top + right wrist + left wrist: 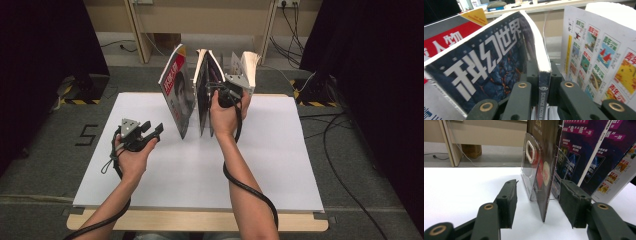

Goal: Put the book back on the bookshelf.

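Three magazines stand upright on the white table sheet: a red-covered one on the left, a dark blue one in the middle, a white one with small colour pictures on the right. My right gripper is shut on the dark blue magazine, its jaws clamped on the spine. The red one leans to its left, the white one to its right. My left gripper hovers open just left of the stack. Its jaws face a clear plastic stand and a cover edge, touching neither.
Black curtains hang on both sides. Cables trail over the floor at the right, and wooden frame legs stand behind the table. A "5" mark is taped on the floor to the left. The near half of the sheet is bare.
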### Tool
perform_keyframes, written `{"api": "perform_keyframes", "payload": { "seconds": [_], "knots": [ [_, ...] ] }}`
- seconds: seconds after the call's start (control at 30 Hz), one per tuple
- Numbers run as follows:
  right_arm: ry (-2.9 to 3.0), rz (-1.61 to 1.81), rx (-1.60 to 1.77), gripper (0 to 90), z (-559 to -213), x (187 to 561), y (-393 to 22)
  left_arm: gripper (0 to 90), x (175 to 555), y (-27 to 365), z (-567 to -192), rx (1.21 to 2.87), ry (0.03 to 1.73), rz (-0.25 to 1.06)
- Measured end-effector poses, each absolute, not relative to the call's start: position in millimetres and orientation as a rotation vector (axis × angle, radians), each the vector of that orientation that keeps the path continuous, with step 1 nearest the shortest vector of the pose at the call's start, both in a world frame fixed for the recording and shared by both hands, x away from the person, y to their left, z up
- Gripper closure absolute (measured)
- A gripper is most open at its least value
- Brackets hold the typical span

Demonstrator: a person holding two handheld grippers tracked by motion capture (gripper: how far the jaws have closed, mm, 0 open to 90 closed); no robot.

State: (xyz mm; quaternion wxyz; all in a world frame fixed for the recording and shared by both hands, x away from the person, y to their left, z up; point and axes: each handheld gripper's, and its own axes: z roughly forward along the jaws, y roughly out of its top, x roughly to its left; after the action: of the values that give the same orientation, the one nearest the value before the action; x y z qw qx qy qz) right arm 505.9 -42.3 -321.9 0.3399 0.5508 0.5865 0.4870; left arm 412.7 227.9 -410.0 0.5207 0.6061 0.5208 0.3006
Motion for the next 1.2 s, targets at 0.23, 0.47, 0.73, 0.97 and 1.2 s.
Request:
{"api": "perform_keyframes", "payload": {
  "seconds": [0.23,0.47,0.73,0.97,1.2],
  "knots": [
    [1.558,1.252,1.408,83.5,-321,504,-34,48.0,412,227,-410,1.453,1.247,0.717],
    [1.604,1.282,1.393,78.4,-320,503,-32,48.0,412,224,-410,1.46,1.241,0.715],
    [1.685,1.325,1.351,69.7,-320,500,-28,48.0,412,223,-410,1.464,1.24,0.713],
    [1.789,1.358,1.297,65.4,-326,493,-22,47.9,412,223,-410,1.468,1.24,0.713],
    [1.847,1.382,1.236,63.4,-326,490,-21,47.9,413,223,-410,1.468,1.242,0.713]
  ]
}}
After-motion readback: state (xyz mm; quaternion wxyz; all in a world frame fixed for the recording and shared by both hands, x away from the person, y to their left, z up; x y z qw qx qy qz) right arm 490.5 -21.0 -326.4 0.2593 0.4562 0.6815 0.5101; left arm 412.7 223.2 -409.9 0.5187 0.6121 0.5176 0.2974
